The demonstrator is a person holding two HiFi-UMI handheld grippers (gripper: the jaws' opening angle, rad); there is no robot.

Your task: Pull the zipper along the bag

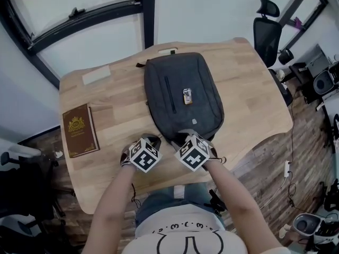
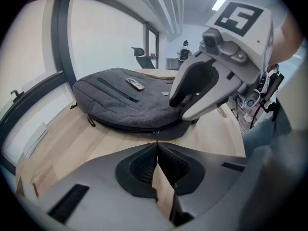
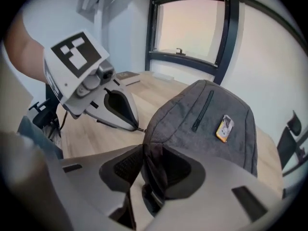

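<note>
1. The bag [image 1: 183, 97] lies flat on the wooden table [image 1: 106, 110], in the middle of the head view, its near edge at lower centre where both claws meet it.
2. It looks like a soft, slack, fairly light felt-like bag. Its fabric will likely bunch and drag along with the slider unless it is kept taut. The small zipper pull [image 2: 155, 134] is the place to pull from, with the cloth just beside it as the place to brace.
3. The left gripper [image 2: 156, 144], left of lower centre in the head view, has its jaws closed tip to tip. They appear to pinch the zipper pull at the bag's edge.
4. The right gripper [image 3: 151, 148], just to its right, stands partly open around a raised fold of the bag's near edge. The pads clamp that fabric.
</note>
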